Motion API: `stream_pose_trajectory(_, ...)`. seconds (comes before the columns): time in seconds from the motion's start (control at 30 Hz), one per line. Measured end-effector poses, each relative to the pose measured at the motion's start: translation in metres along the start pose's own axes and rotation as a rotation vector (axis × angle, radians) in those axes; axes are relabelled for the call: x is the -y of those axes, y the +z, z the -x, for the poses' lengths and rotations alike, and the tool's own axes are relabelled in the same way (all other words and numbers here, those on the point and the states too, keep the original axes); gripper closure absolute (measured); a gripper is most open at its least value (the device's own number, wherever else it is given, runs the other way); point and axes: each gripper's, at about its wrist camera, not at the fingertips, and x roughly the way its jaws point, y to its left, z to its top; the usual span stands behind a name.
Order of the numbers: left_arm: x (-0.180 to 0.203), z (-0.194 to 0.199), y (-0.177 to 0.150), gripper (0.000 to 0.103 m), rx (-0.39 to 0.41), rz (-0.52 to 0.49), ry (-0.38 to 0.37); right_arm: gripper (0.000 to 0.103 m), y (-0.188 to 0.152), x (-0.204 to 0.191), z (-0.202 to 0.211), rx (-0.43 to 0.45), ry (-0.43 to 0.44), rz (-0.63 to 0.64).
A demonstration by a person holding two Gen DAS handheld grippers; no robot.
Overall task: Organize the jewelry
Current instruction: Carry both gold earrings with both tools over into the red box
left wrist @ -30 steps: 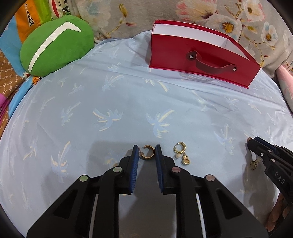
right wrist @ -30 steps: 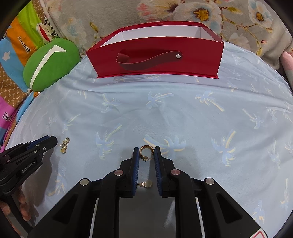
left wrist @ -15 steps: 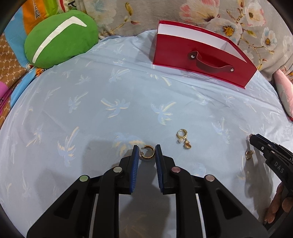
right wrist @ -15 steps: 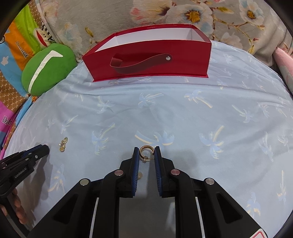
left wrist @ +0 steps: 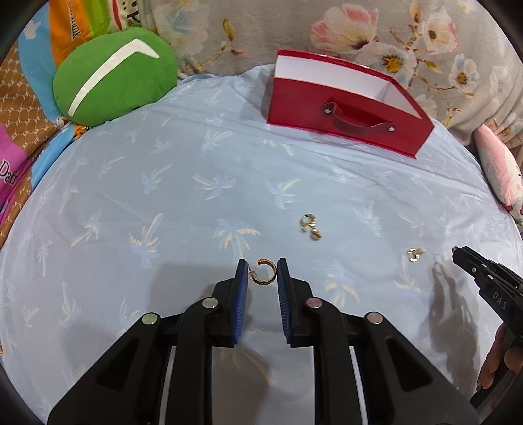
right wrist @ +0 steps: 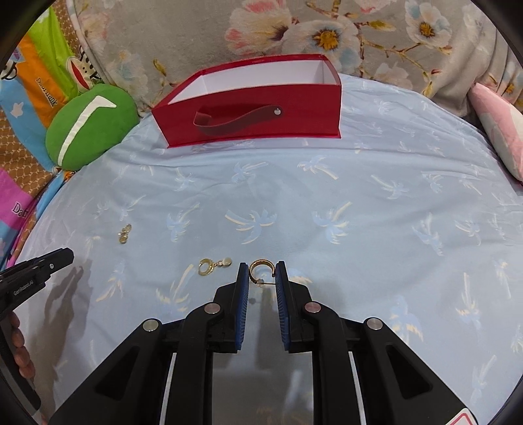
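My left gripper (left wrist: pixel 261 268) is shut on a gold hoop earring (left wrist: pixel 264 276) and holds it above the blue sheet. My right gripper (right wrist: pixel 261 273) is shut on another gold hoop earring (right wrist: pixel 260 268), also lifted. A red open box (left wrist: pixel 343 117) with a strap handle stands at the back; it also shows in the right wrist view (right wrist: pixel 255 111). A gold drop earring (left wrist: pixel 310 227) lies on the sheet, and a second one (left wrist: pixel 413 254) lies near the right gripper's tip (left wrist: pixel 470 264). In the right wrist view these are the far one (right wrist: pixel 125 233) and the near one (right wrist: pixel 212 265).
A green round cushion (left wrist: pixel 111 78) lies at the back left. A floral cushion (right wrist: pixel 294 29) runs behind the box. A pink pillow (left wrist: pixel 500 176) lies at the right edge. The left gripper's tip (right wrist: pixel 42 268) enters the right wrist view at the left.
Both grippers rose and pulled back with their hoop earrings, so the sheet and box look farther. A drop earring that hung under the right gripper now lies on the sheet.
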Motion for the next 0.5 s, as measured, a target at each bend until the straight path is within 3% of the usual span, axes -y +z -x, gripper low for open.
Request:
stream_pose_trajectory(0.27,0.025,0.044,0.018,0.085,0.077,-0.045,-0.041,0.088,0.014,-0.001,0.049,0.087,0.033,0.003)
stream_pose_trajectory(0.5,0.045,0.083,0.059,0.085,0.165,-0.058,-0.049,0.088,0.05,-0.004,0.087,0.177,0.047,0.021)
